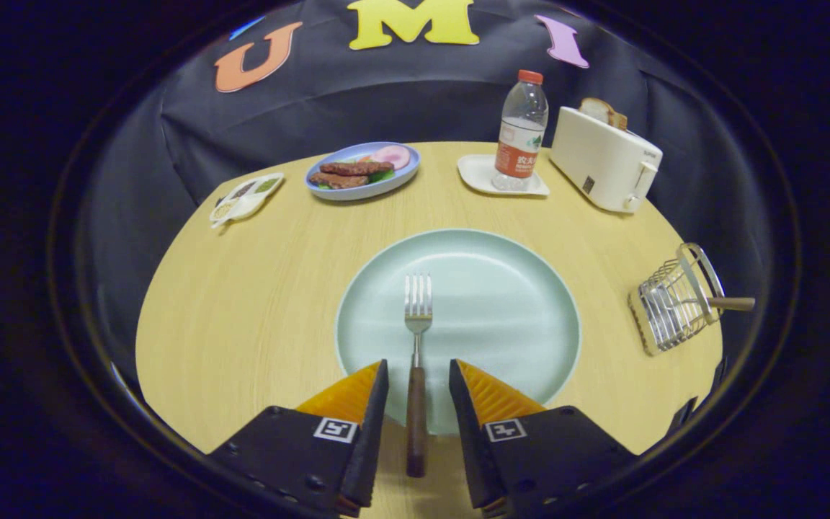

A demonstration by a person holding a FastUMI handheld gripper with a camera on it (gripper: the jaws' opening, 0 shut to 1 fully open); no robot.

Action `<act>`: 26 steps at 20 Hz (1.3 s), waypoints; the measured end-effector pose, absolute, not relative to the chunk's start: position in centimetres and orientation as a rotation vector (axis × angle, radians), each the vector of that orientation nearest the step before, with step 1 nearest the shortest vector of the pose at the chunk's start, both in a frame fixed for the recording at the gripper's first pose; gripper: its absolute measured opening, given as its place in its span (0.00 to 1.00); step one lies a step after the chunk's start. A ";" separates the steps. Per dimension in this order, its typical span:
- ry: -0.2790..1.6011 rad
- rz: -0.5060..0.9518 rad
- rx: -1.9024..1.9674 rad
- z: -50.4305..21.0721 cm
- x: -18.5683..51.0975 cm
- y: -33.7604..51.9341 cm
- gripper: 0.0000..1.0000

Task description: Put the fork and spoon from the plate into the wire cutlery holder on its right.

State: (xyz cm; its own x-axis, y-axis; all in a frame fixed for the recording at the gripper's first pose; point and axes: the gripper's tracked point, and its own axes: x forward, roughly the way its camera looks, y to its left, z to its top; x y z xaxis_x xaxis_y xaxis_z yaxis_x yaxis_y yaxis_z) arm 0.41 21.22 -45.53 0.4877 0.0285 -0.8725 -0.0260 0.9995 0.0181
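A fork [417, 339] with a metal head and a dark wooden handle lies on the pale green plate [501, 303], tines pointing away, its handle overhanging the plate's near rim. My gripper [418, 371] is open, its two fingers straddling the handle with a gap on each side. The wire cutlery holder [671, 303] stands to the right of the plate near the table's edge; a wooden handle [732, 304] sticks out of its top, likely the spoon's.
Beyond the plate, at the back of the round wooden table [242, 303], stand a blue plate of food [362, 170], a small sauce tray [246, 197], a water bottle [521, 133] on a white dish and a white toaster [604, 158] with bread.
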 end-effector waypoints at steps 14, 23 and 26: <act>1.079 0.082 -0.017 -43.3 -0.6 19.8 0.01; 1.001 0.093 -0.032 -36.4 0.0 11.9 0.01; 0.985 0.096 -0.023 -34.8 -0.1 8.4 0.01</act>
